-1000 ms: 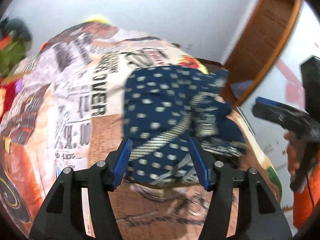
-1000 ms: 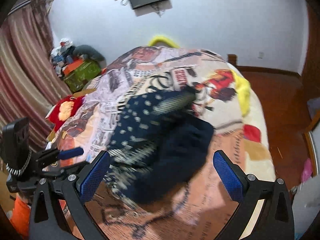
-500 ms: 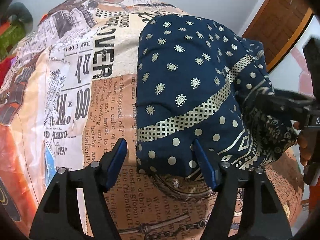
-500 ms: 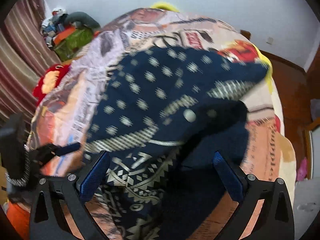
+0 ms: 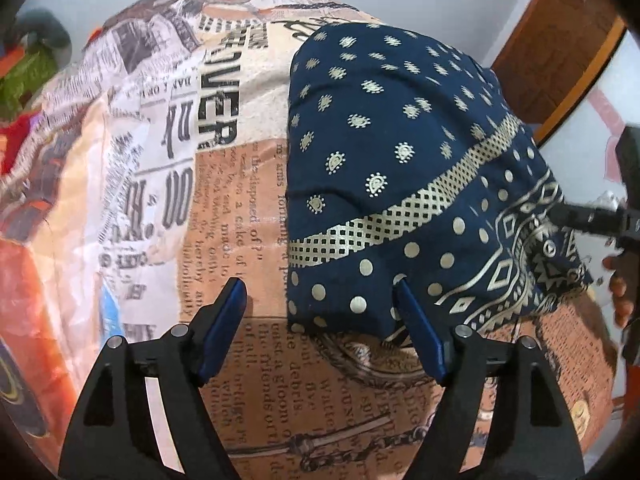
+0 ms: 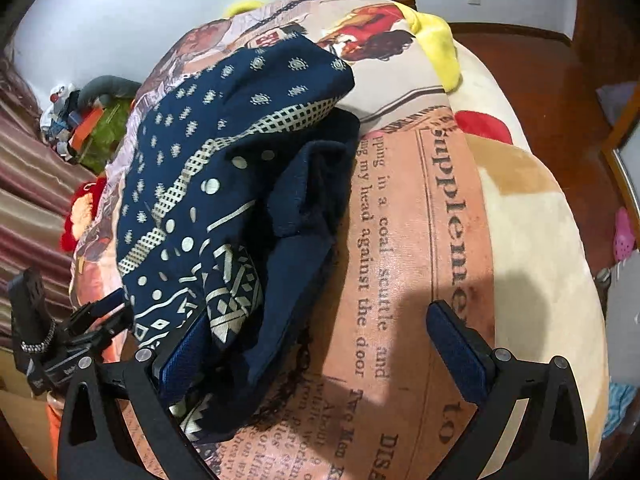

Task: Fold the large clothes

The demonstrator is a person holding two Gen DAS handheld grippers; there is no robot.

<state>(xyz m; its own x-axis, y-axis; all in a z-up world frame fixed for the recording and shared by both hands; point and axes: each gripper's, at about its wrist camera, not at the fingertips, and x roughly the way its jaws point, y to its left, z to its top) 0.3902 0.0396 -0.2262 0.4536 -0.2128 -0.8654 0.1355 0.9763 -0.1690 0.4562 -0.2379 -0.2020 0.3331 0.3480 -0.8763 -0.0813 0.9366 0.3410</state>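
Folded navy garment (image 5: 400,168) on newsprint blanket (image 5: 224,208) (seemingly bundled); both grippers' jaws wide, empty.

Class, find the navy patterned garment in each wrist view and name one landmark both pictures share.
Left wrist view: navy garment fills centre-right, above the open left gripper.
Right wrist view: garment lies centre-left, draped over the inner finger.
Shared landmark: newspaper-print blanket.

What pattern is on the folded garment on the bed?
Navy with cream motifs, dots and a checkered band; clearest in the left wrist view.
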